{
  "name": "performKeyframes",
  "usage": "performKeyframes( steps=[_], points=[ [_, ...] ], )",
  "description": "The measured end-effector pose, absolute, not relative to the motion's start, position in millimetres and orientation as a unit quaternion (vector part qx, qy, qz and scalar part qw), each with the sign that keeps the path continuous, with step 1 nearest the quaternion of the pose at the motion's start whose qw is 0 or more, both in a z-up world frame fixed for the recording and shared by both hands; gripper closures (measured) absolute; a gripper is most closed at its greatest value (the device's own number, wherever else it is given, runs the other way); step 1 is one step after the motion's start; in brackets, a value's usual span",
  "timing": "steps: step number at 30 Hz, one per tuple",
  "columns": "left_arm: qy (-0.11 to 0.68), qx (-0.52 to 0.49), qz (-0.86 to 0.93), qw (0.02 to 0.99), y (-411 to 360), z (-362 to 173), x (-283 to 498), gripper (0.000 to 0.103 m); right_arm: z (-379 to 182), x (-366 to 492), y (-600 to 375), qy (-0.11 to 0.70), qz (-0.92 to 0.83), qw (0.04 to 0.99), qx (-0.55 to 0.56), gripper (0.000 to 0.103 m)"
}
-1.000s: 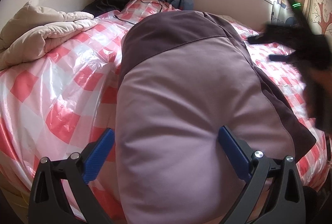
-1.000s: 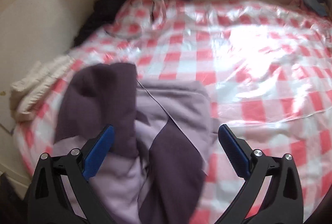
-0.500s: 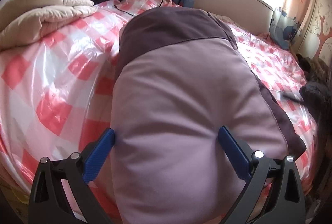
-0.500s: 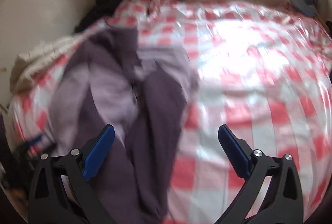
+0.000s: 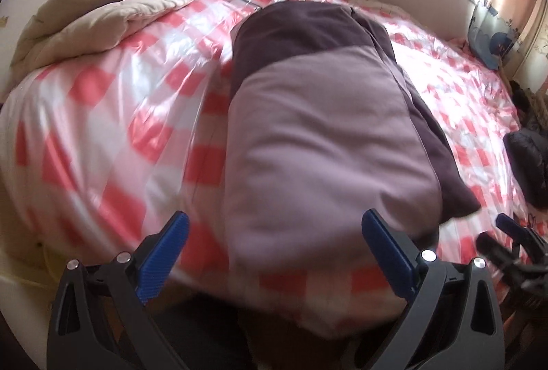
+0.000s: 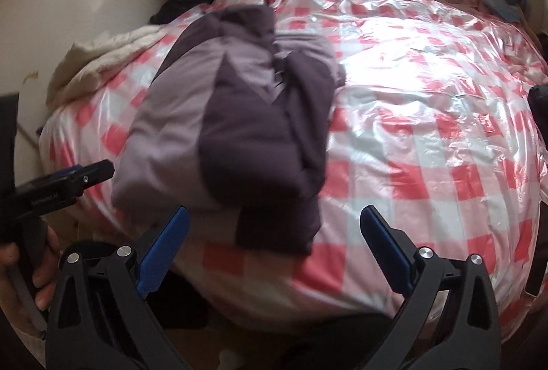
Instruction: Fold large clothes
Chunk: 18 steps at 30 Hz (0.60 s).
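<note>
My left gripper [image 5: 274, 246] and right gripper [image 6: 274, 243] both hang with jaws apart, holding nothing, while the folded jacket [image 6: 233, 130] lies near the bed [image 6: 428, 137] edge, where the slick plastic cover could let it slide off.

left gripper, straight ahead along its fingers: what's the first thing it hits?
Most likely the folded purple garment: its lilac near end sits between the open fingers of the left gripper, right ahead on the checked bed cover. Depth is unclear, but nothing else shows in that line.
</note>
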<state>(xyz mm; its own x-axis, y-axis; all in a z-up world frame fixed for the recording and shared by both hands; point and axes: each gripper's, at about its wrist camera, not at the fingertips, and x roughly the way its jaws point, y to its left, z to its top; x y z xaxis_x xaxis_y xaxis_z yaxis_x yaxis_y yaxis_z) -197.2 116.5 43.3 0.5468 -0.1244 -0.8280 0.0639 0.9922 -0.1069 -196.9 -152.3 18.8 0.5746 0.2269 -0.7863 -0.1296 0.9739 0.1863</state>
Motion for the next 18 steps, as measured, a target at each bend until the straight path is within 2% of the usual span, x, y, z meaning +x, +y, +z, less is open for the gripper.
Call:
performKeyframes(
  steps=[8, 18],
  points=[
    [0.457, -0.014, -0.022, 0.889, 119, 62, -242, 0.006, 21, -220, -118, 0.438, 0.091, 0.894, 0.017, 0.006],
    [0.455, -0.007, -0.01, 0.891, 125, 61, -252, 0.006, 33, -222, -105, 0.436, 0.074, 0.897, -0.01, 0.007]
  ],
)
